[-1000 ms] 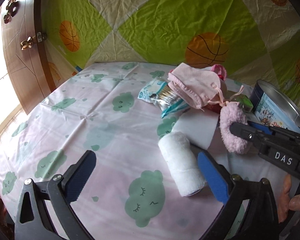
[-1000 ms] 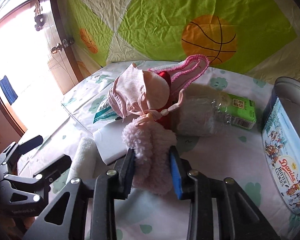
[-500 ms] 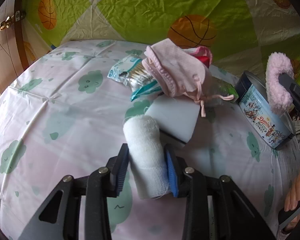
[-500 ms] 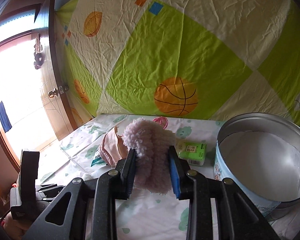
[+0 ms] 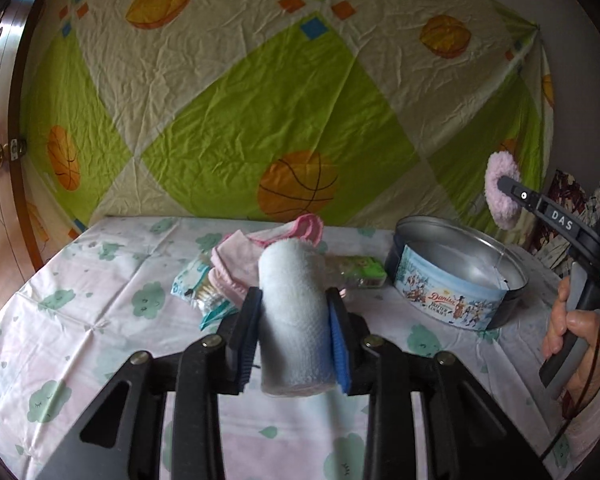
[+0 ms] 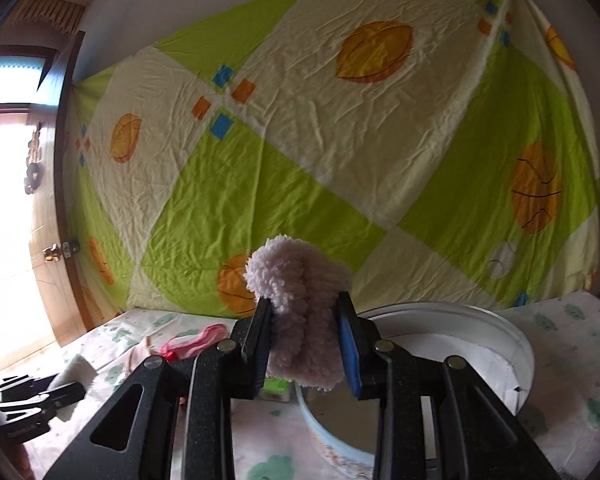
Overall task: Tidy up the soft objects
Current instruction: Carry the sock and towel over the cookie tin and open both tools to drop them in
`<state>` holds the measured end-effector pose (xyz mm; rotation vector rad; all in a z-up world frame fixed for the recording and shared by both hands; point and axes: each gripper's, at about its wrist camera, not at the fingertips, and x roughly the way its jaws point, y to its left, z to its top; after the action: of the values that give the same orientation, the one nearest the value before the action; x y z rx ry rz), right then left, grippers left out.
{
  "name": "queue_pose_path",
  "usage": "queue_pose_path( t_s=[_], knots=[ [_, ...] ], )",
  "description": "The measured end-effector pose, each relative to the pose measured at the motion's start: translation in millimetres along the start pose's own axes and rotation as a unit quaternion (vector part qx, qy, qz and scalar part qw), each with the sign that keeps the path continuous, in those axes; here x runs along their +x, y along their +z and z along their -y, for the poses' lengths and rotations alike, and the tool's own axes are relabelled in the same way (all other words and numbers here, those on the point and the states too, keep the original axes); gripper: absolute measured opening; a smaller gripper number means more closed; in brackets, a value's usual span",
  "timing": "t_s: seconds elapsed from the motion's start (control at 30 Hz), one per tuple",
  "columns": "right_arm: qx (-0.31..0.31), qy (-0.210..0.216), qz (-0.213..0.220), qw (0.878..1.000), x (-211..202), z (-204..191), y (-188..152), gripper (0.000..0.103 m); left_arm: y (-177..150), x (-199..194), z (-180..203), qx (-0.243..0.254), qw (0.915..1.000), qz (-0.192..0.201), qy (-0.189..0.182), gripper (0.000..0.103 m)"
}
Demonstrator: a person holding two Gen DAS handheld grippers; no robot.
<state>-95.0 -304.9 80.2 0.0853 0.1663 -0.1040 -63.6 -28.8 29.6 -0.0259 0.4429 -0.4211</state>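
Observation:
My left gripper is shut on a rolled white towel and holds it above the table. My right gripper is shut on a fluffy pink sock and holds it in the air just above the near rim of the open round cookie tin. In the left wrist view the sock hangs above the right side of the tin. The tin's inside looks bare. A pink cloth bag lies behind the towel.
The table wears a white cloth with green clouds. A snack packet and a green box lie beside the pink bag. A green and cream sheet hangs behind. A wooden door stands at the left.
My left gripper has lifted the white towel off the table. My right gripper has carried the pink sock higher, over the tin's rim.

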Motion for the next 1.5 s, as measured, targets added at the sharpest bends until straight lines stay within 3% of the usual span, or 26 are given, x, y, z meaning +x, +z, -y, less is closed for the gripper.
queue_pose_path(
  t_s=[0.2, 0.3, 0.43, 0.77, 0.97, 1.03, 1.07, 1.1, 1.2, 1.33, 1.4, 1.5],
  knots=[
    [0.031, -0.070, -0.010, 0.997, 2.3, 67.3, 4.7, 0.033, 23.3, 13.9, 40.2, 0.009, 0.9975, 0.024, -0.066, 0.030],
    [0.018, -0.111, -0.022, 0.993, 8.4, 93.2, 3.6, 0.033, 36.1, 30.8, 68.1, 0.025, 0.9955, 0.030, -0.086, 0.030],
    [0.016, -0.138, -0.049, 0.989, 23.0, 119.3, -1.8, 0.033, 48.0, 64.9, 105.1, 0.023, 0.9910, 0.010, -0.132, 0.030],
    [0.025, -0.158, -0.104, 0.982, 48.0, 142.4, -15.8, 0.033, 47.3, 146.1, 185.3, 0.044, 0.9840, -0.052, -0.165, 0.030],
    [0.023, -0.150, -0.137, 0.979, 62.3, 141.9, -26.8, 0.035, 34.3, 175.6, 191.5, 0.035, 0.9833, -0.094, -0.151, 0.035],
    [0.026, -0.142, -0.150, 0.978, 66.4, 141.8, -29.7, 0.052, 33.2, 174.3, 189.7, 0.041, 0.9846, -0.095, -0.141, 0.061],
    [0.028, -0.143, -0.154, 0.977, 67.6, 141.3, -30.9, 0.063, 33.0, 171.6, 186.5, 0.040, 0.9865, -0.086, -0.133, 0.080],
    [0.028, -0.146, -0.153, 0.977, 67.8, 140.5, -31.6, 0.068, 33.1, 167.8, 183.3, 0.039, 0.9890, -0.073, -0.122, 0.089],
    [0.027, -0.151, -0.136, 0.979, 62.4, 138.9, -29.6, 0.069, 41.0, 153.8, 170.7, 0.039, 0.9935, -0.041, -0.098, 0.093],
    [0.044, -0.175, -0.063, 0.982, 37.3, 143.7, -18.3, 0.069, 52.7, 132.3, 136.8, 0.009, 0.9992, 0.005, -0.038, 0.099],
    [0.051, -0.185, -0.031, 0.981, 25.2, 144.8, -13.3, 0.081, 50.6, 124.1, 119.5, -0.002, 0.9997, 0.021, -0.012, 0.102],
    [0.060, -0.187, 0.004, 0.980, 14.5, 142.4, -10.4, 0.083, 45.9, 118.3, 101.5, -0.004, 0.9994, 0.030, 0.017, 0.102]
  ],
)
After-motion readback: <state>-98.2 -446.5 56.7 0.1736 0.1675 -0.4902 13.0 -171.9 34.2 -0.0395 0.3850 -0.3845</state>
